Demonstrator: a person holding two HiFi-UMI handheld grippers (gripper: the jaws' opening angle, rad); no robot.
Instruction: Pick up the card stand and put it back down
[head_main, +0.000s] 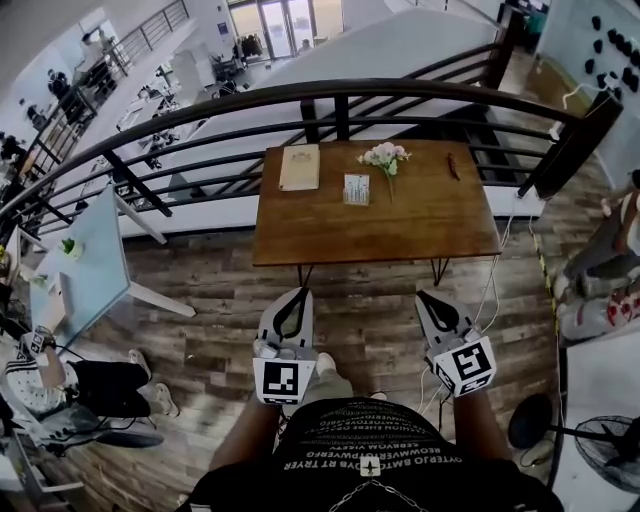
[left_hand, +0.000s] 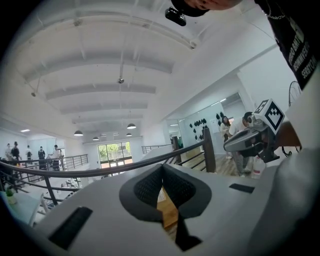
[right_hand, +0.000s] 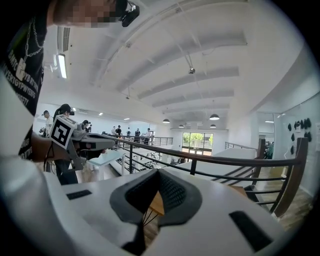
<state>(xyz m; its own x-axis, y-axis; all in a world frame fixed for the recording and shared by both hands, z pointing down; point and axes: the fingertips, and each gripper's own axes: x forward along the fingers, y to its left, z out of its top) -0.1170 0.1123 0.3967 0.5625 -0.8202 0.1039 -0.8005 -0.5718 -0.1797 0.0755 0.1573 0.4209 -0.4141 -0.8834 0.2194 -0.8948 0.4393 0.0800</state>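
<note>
in the head view the pick-up looks not yet begun: the card stand (head_main: 356, 188), a small pale printed card standing upright, sits at upper centre on the wooden surface (head_main: 420, 220) beside the flowers (head_main: 384, 155), well apart from the left hand-held gripper (head_main: 292, 296) and right hand-held gripper (head_main: 428, 299) low in the frame, so the next move calls for a long reach and parted jaws. in the left gripper view the jaws are pressed together, pinching nothing. in the right gripper view they are likewise pressed together and empty.
</note>
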